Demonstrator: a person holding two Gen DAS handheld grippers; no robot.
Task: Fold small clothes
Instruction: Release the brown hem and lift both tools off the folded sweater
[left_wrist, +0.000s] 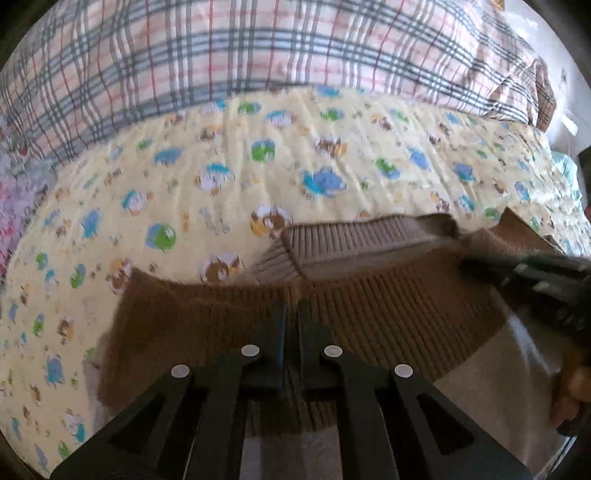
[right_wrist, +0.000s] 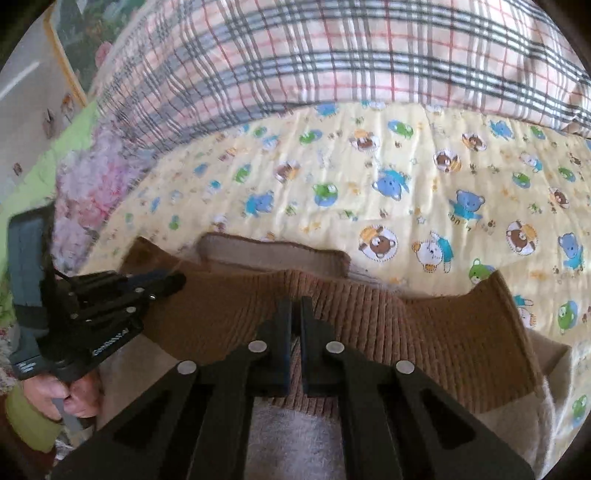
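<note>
A small brown knit garment (left_wrist: 388, 306) with a ribbed hem and pale lining lies on the yellow cartoon-print sheet (left_wrist: 258, 177). My left gripper (left_wrist: 291, 306) is shut on its ribbed edge and holds it up off the sheet. My right gripper (right_wrist: 294, 304) is shut on the same ribbed edge (right_wrist: 406, 332) further along. Each gripper shows in the other's view: the right one (left_wrist: 480, 264) at the right, the left one (right_wrist: 173, 280) at the left, both pinching the brown fabric. A folded ribbed cuff (right_wrist: 273, 254) lies just beyond the held edge.
A plaid quilt (left_wrist: 258, 55) is bunched along the far side of the bed. A pink flowered cloth (right_wrist: 92, 184) lies at the left. The yellow sheet (right_wrist: 369, 166) stretches between the garment and the quilt. A wall with a framed picture (right_wrist: 70, 48) stands at the far left.
</note>
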